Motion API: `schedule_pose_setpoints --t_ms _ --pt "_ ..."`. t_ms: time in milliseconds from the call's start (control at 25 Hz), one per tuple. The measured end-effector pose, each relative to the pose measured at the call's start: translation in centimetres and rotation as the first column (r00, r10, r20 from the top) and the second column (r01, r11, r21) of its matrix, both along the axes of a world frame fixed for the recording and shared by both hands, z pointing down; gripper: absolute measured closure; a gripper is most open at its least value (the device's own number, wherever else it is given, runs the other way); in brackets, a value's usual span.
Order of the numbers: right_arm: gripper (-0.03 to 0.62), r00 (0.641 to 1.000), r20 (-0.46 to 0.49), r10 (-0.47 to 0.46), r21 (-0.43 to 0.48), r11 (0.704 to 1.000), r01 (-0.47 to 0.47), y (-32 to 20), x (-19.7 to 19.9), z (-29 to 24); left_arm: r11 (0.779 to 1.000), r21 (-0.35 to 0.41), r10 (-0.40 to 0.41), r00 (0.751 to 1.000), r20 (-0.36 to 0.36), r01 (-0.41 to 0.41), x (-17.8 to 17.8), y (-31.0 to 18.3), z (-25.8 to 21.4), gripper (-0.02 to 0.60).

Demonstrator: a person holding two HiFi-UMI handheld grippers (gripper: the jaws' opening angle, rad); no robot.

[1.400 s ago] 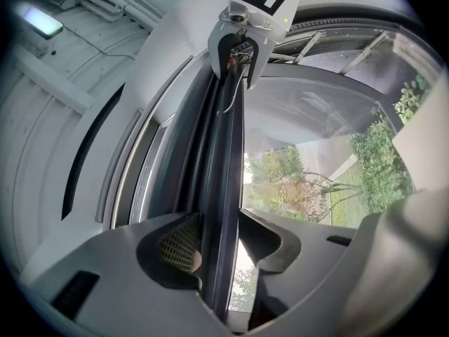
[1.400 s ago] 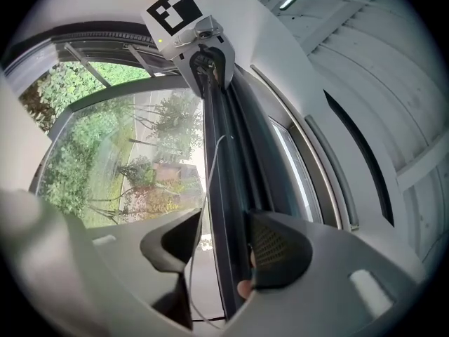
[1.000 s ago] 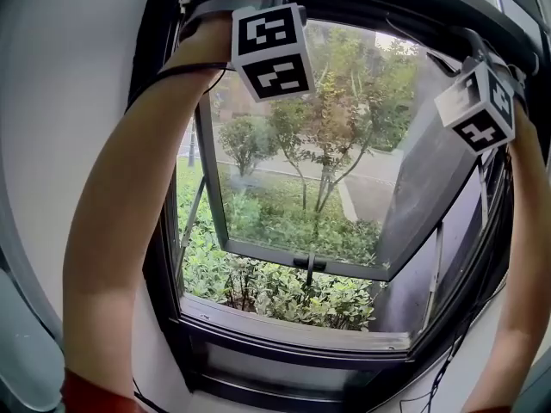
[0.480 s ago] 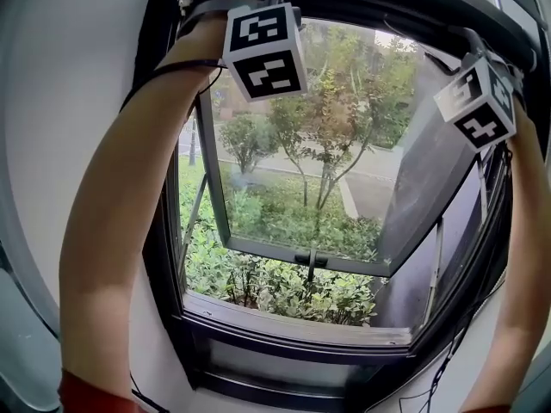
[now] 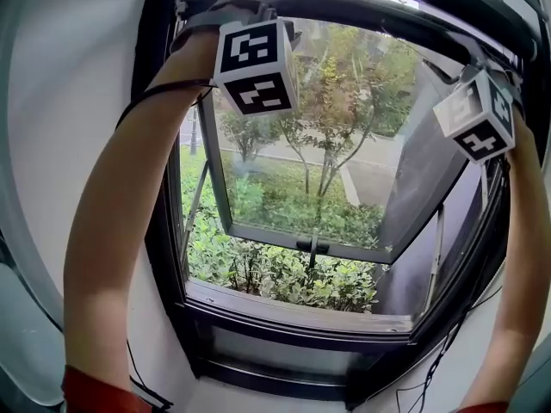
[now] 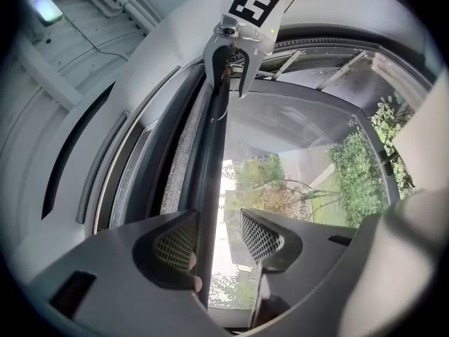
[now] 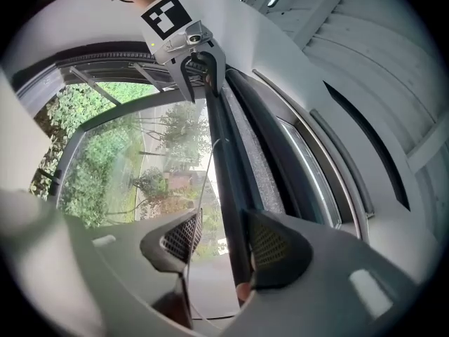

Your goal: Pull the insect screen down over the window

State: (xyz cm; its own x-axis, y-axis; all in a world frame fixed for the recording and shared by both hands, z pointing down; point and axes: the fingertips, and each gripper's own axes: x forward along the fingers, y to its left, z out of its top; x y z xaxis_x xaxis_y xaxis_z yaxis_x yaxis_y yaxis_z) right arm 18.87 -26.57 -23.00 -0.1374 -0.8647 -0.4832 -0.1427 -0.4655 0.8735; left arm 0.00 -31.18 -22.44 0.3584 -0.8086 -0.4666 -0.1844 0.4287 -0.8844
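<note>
The insect screen's dark pull bar (image 5: 370, 14) runs across the top of the window frame, with a narrow pale strip above it. My left gripper (image 5: 267, 7) reaches it at the top left, my right gripper (image 5: 473, 48) at the top right. In the left gripper view the bar (image 6: 210, 160) passes between the jaws of the left gripper (image 6: 217, 241). It lies against the left pad and daylight shows beside the right pad; these jaws have just been opening. In the right gripper view the bar (image 7: 228, 181) rests against the right pad of the right gripper (image 7: 223, 241), apart from the left pad.
The glass sash (image 5: 301, 222) is tilted outward over shrubs and trees. A dark sill (image 5: 293, 317) closes the frame below. White wall (image 5: 77, 76) lies left. A thin cord (image 7: 203, 174) hangs by the right gripper's left pad. A black cable (image 5: 448, 355) hangs at lower right.
Both grippers and the pull bar have come down a little. A pale strip now shows above the bar at the top of the frame.
</note>
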Motion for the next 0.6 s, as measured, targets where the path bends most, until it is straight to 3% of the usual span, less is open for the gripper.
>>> schedule_pose_setpoints --t_ms 600 --pt "0.384 0.999 -0.039 -0.016 -0.048 0.999 0.014 -0.5 0.6 5.1 1.0 -0.023 -0.005 0.999 0.034 0.006 -0.2 0.4 4.6 0.4"
